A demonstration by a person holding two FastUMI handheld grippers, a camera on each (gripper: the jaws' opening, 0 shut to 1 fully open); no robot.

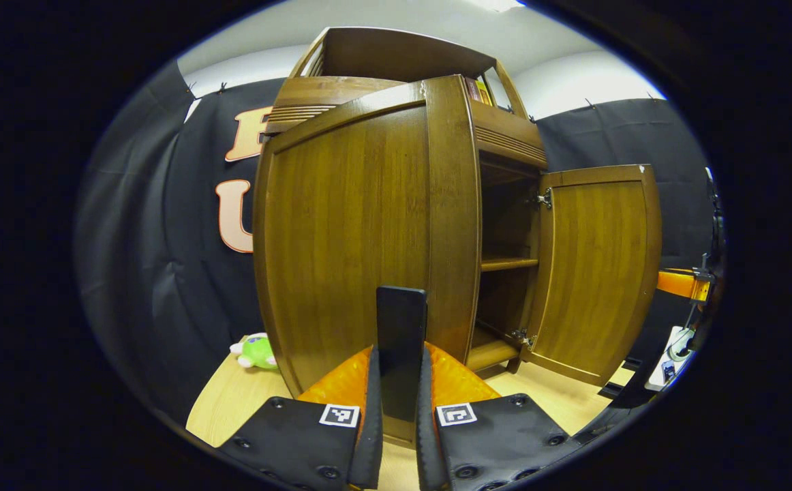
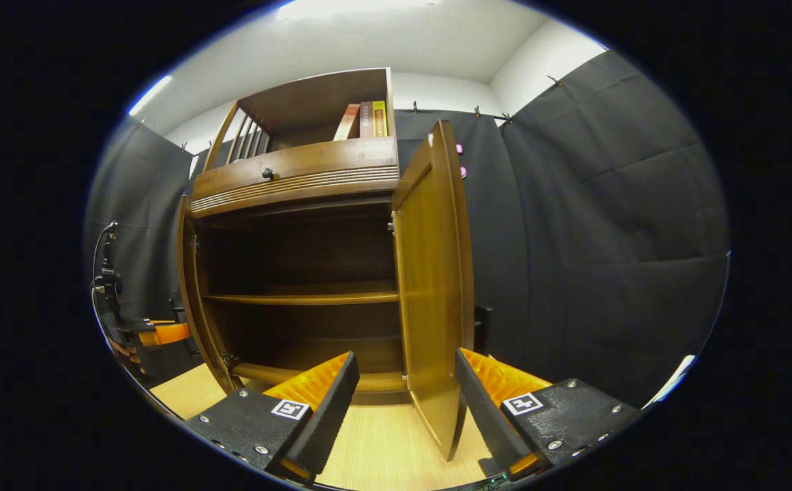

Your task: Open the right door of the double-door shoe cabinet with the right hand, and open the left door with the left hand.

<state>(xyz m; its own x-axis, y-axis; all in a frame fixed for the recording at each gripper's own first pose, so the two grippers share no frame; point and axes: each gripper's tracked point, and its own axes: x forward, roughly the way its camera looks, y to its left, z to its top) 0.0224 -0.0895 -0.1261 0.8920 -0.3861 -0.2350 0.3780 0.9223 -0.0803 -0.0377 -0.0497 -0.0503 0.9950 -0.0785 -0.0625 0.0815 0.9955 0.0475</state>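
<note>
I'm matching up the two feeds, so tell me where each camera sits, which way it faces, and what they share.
Left gripper view: rides the left gripper, facing the left door close up; its own fingers clamp the door's black handle.
Right gripper view: rides the right gripper, looking along the open right door into the cabinet's shelves; its own fingers stand apart either side of the door's edge.
Shared: the shoe cabinet, both doors swung open, books on top, wooden floor.

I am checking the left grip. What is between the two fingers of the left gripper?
In the left gripper view, the left gripper has the black handle of the left door between its fingers; both pads appear to press on it.
</note>
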